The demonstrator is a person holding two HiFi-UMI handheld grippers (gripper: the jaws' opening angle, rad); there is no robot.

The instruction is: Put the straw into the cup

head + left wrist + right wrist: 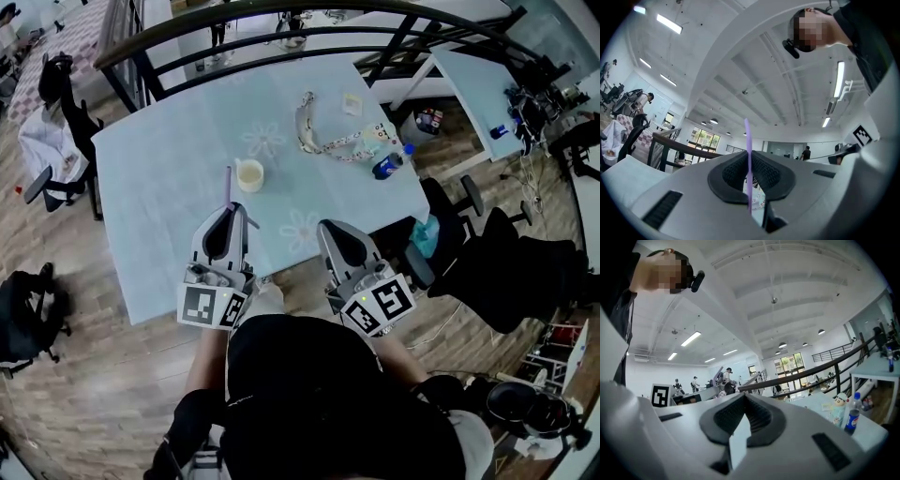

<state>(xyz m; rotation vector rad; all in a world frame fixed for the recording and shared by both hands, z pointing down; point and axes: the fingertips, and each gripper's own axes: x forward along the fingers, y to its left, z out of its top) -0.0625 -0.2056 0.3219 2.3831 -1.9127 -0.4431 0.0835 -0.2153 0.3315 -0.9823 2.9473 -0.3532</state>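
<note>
A small cream cup (249, 175) stands on the light blue table (169, 187), just ahead and to the right of my left gripper (228, 210). That gripper is shut on a thin purple straw (228, 186), which sticks up past the jaw tips. In the left gripper view the straw (747, 140) runs upright between the closed black pads of the left gripper (749, 155). My right gripper (329, 227) hovers over the table's near edge, right of the cup. Its jaws meet at the tip with nothing between them in the right gripper view (744, 397). Neither gripper view shows the cup.
A blue-labelled bottle (387, 165) lies near the table's right edge beside a patterned lanyard (323, 141) and a small figure (839, 405). A dark railing (281, 28) curves behind the table. Office chairs (469, 234) stand at the right, and another at the left.
</note>
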